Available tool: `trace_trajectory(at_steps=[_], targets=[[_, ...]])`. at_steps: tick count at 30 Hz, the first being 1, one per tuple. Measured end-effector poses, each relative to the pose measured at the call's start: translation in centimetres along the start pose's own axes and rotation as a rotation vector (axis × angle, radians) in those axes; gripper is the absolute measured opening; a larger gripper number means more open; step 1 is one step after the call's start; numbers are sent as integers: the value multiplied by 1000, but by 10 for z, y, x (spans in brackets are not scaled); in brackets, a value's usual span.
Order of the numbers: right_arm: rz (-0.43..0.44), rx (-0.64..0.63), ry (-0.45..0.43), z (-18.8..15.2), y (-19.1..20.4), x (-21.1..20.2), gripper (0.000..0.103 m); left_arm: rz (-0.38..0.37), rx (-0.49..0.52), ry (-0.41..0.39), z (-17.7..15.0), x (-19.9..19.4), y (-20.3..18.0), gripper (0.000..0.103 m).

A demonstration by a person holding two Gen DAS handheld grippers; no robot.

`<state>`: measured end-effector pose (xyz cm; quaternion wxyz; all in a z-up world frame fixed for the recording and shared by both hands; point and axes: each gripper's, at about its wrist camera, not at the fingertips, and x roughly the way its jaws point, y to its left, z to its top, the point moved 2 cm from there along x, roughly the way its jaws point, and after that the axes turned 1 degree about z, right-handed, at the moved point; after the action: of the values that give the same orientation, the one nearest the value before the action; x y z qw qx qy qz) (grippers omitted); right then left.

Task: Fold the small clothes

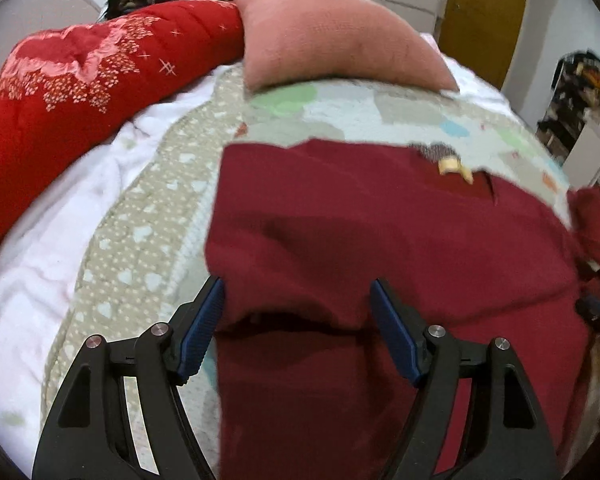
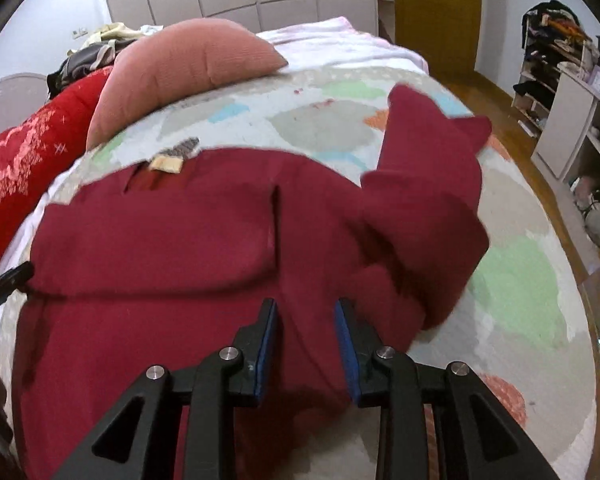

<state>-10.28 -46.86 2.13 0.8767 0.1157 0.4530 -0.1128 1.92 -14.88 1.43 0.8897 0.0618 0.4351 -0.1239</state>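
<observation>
Maroon garment (image 1: 380, 248) is spread on the patterned blanket (image 1: 148, 216) beneath both tools; the left gripper (image 1: 298, 292) is held wide apart over its left edge; the right gripper (image 2: 306, 312) is parted slightly, nothing pinched.

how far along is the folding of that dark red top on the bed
Done: the dark red garment lies on the patterned bedspread with its near part folded over, a crease running across it. In hand: nothing is gripped; the left gripper hangs open at the garment's left edge, and the right gripper hangs open over the cloth. Left: the right sleeve is bunched outward and not yet folded in.
</observation>
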Motion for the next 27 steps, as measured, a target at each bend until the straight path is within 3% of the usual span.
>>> trace_trajectory(at_steps=[6, 8, 10, 12, 13, 16, 18, 21, 23, 25, 27], targets=[[39, 20, -48, -5, -19, -31, 29, 18, 11, -3, -6, -2, -4, 75], [-21, 47, -90, -1, -30, -45, 32, 11, -13, -6, -5, -5, -1, 75], [-27, 71, -131, 5, -37, -55, 34, 4, -36, -16, -5, -10, 1, 75], [-29, 87, -164, 13, -41, -61, 44, -3, -48, -29, -5, -17, 1, 75], [-69, 85, -179, 21, -42, -62, 47, -6, -48, -35, -5, -20, 0, 75], [-179, 86, -239, 43, -45, -70, 48, -12, -21, -57, -6, -29, -6, 75], [-181, 60, -272, 55, -45, -75, 49, -15, 0, -56, -8, -30, -11, 75], [-151, -90, -218, 65, -20, -65, 49, -32, 6, -39, -10, -26, -18, 75], [-227, -249, -147, 63, 0, -46, 49, -38, 13, -28, -12, -23, -23, 75], [-393, -381, -71, 63, 8, -14, 46, -42, 28, -15, -15, -22, -28, 75], [-460, -422, 5, 62, -3, 10, 28, -42, 39, -16, -18, -22, -30, 75]])
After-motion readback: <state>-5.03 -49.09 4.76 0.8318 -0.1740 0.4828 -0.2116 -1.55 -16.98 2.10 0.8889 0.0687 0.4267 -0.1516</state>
